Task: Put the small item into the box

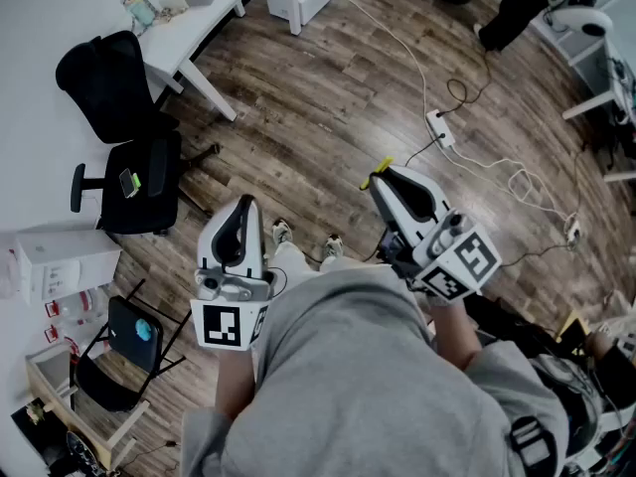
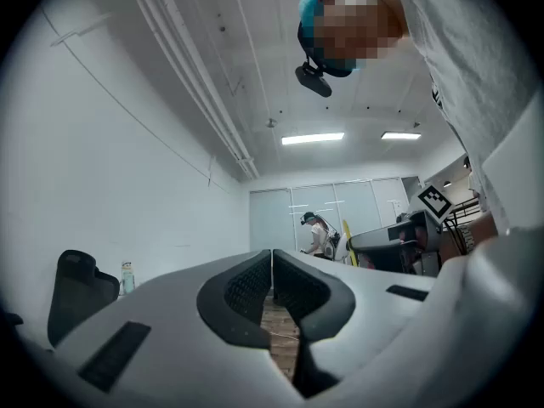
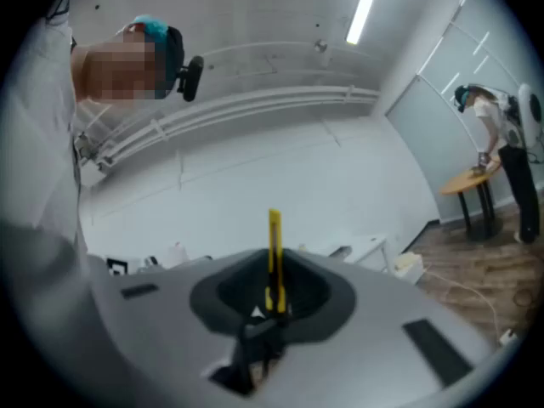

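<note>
**Status: right tool (image 3: pixel 274 266) grips yellow utility knife (image 3: pixel 274 228)**

Your right tool is clamped on the knife, whose slim end stands out past the jaw tips. Your left tool (image 2: pixel 272 257) has its jaws pressed together with nothing between them. You hold both at chest height, above the wooden floor (image 1: pixel 328 97).

A black office chair (image 1: pixel 124 147) stands on the wood floor (image 1: pixel 328 87) near a white desk (image 1: pixel 214 23), with a phone (image 1: pixel 128 182) lying on its seat. A small bottle (image 1: pixel 139 10) sits on the desk. A power strip (image 1: pixel 440 127) lies on the floor, and a white cable (image 1: pixel 397 38) runs to it. A folding chair (image 1: pixel 119 356) bears a blue object (image 1: pixel 145 329). Two ceiling lights (image 2: pixel 313 138) glow overhead. A distant person (image 3: pixel 497 134) stands beside a small round table (image 3: pixel 473 179).
</note>
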Motion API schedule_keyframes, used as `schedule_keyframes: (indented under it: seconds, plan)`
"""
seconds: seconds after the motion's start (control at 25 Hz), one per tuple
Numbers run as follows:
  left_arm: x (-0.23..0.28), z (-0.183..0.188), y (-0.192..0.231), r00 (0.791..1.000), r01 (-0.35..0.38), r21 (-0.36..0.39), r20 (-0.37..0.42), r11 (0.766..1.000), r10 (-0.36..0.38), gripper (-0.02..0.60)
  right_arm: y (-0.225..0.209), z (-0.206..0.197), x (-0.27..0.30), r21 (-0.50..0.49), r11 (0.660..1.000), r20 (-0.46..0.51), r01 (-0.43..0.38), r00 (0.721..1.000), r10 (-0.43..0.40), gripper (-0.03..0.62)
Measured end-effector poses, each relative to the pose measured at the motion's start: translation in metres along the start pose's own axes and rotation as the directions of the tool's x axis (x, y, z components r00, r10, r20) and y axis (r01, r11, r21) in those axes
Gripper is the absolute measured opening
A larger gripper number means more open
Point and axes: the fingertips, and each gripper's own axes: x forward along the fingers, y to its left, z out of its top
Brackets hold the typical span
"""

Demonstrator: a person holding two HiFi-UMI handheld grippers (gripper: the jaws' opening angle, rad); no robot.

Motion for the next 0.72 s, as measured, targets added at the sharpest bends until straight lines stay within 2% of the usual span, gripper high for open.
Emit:
schedule_keyframes:
  seconds: [0.44, 0.72]
  plan:
    - [-0.001, -0.011, 0.003, 1.0, -0.01, -0.018, -0.024, 1.0, 0.01, 0.038, 0.004, -0.006, 0.006, -0.02, 1.0, -0.02, -0.011, 1.0, 0.011, 0.072]
    - [0.002, -0.026, 0.008, 0.998, -0.026, -0.048, -0.053, 0.998, 0.024, 0.038, 0.003, -0.02, 0.019, -0.046, 0.999, -0.065, -0.006, 0.998, 0.003, 0.072]
